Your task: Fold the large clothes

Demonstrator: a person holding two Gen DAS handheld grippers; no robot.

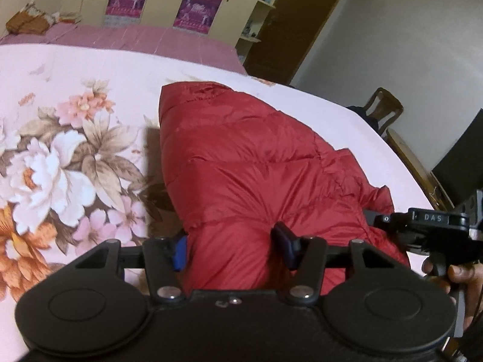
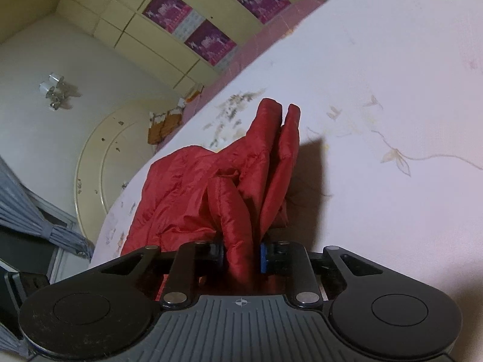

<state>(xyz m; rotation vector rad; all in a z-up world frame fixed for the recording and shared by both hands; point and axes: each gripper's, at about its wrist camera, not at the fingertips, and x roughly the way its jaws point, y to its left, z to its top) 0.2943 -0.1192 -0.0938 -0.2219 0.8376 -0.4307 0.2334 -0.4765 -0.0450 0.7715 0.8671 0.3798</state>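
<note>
A red puffer jacket (image 1: 247, 166) lies bunched on a bed with a pale floral sheet (image 1: 60, 150). My left gripper (image 1: 232, 250) has its blue-padded jaws on either side of a thick fold of the jacket's near edge, pressing into it. My right gripper (image 2: 242, 253) is shut on another red fold of the jacket (image 2: 238, 211), which rises between its blue pads; the rest of the jacket drapes to the left over the sheet (image 2: 377, 120). The right gripper also shows at the right edge of the left wrist view (image 1: 422, 226), held by a hand.
A pink bedspread (image 1: 135, 36) and cream wardrobes with purple posters (image 1: 193, 9) lie beyond the bed. A wooden chair (image 1: 383, 108) and dark furniture (image 1: 462, 157) stand to the right of the bed. Grey curtains (image 2: 36, 214) hang at the left.
</note>
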